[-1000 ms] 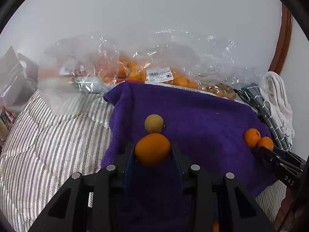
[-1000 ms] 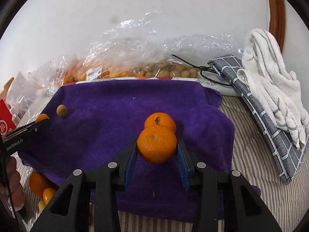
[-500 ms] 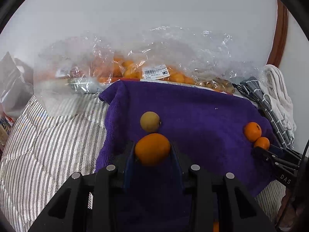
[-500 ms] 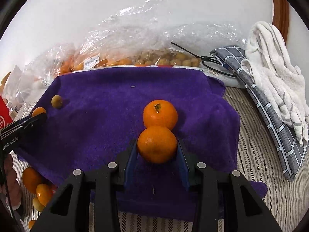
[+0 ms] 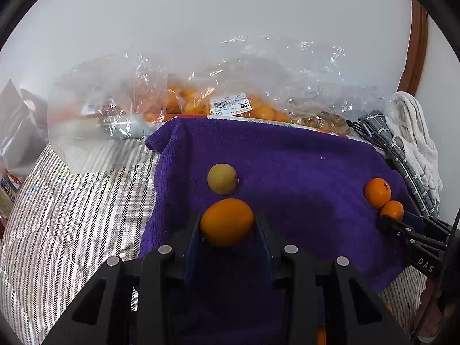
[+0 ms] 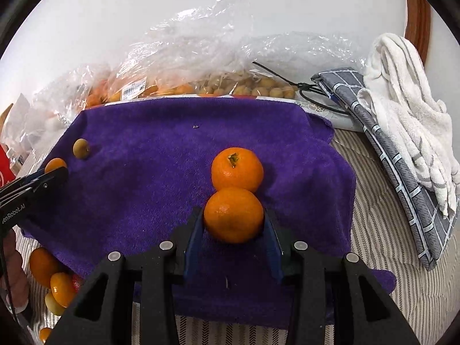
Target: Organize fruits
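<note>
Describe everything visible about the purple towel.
The purple towel is deep violet terry cloth, spread mostly flat over the striped bedding with rumpled edges and a raised fold at its far left corner. A yellowish round fruit and a stemmed mandarin rest on it. Each gripper holds an orange fruit just over it. Clear plastic bags of fruit border its far edge; a grey checked cloth lies beside it.

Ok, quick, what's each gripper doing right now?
Left gripper: closed on a smooth orange fruit.
Right gripper: closed on a mandarin.
</note>
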Demonstrator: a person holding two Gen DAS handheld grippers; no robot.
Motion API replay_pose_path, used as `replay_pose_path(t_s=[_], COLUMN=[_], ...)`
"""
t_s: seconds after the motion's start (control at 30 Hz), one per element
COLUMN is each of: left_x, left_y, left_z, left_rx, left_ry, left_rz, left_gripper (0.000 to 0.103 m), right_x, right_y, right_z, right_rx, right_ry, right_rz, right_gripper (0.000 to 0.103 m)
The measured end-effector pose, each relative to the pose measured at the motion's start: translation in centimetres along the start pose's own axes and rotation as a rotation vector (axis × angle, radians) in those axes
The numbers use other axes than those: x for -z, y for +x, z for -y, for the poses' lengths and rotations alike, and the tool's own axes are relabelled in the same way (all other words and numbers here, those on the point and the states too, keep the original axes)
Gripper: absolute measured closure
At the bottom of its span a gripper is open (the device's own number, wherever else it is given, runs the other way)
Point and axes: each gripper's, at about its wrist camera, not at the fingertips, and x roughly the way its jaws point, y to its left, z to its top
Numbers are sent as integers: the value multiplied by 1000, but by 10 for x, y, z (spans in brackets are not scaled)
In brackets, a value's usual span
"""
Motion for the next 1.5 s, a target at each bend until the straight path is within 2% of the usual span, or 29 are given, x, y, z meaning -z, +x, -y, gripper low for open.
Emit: replay_pose_path(t_s=[0.07,0.2,0.43,0.5,0.57,0.7,0.87,1.03,1.13,1.27,1.4,1.5], left_x=[0,0,0,-1,-1,-3,-4,-4,-1,10,21,37], left_y=[0,0,-1,-2,-4,-10,-20,-36,-41,-45,-64,-77], left_z=[0,0,0,0,0,-3,1,11,15,21,25,15], left_rx=[-1,3,5,15,35,70,47,62,102,158,150,139], left_ry=[3,6,7,4,-6,-29,-13,18,40,57,105,100], left_rz=[-1,-1,-4,-4,1,30,95,162,165,121,126,109], left_gripper=[68,68,68,68,64,64,64,64,64,64,64,64], right_x=[0,-2,-3,-3,-2,-2,-2,-5,-7,-1,15,27], right_y=[-2,-10,-19,-23,-27,-28,-32,-44,-52,-71,-97,-113], right_z=[0,1,4,4,3,0,4,8,7,3,1,2], right_rx=[2,-4,-6,-15,-22,-19,-20,-99,-104,-83,-76,-87], right_ry=[1,7,18,19,14,1,32,62,73,67,47,58], right_rz=[9,49,85,105,125,127,151,162,159,153,155,146], right_gripper=[59,44,40,33,32,32,32,32,32,33,37,37])
